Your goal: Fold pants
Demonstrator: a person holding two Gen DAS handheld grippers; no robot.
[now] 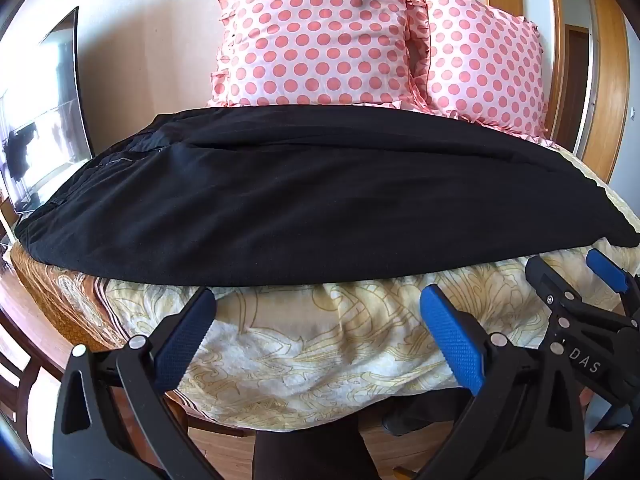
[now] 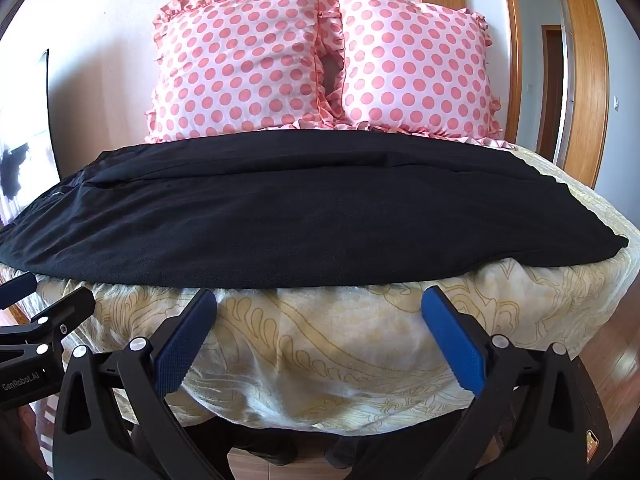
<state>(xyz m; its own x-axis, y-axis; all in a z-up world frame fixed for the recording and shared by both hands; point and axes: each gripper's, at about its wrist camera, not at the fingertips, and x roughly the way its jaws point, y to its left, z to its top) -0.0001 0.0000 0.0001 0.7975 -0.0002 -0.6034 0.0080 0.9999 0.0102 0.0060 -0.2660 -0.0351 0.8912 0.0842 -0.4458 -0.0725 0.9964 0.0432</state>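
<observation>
Black pants (image 1: 304, 196) lie lengthwise across bed (image 1: 320, 344), legs seemingly stacked: first fold looks done. Left gripper (image 1: 318, 312) spread wide, empty, short of near hem. Right gripper (image 2: 320, 312) same, empty. Crosswise folds remain.

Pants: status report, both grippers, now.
Left gripper open, empty. Right gripper open, empty. Pants flat across the bed, untouched. Nothing in the way.
</observation>
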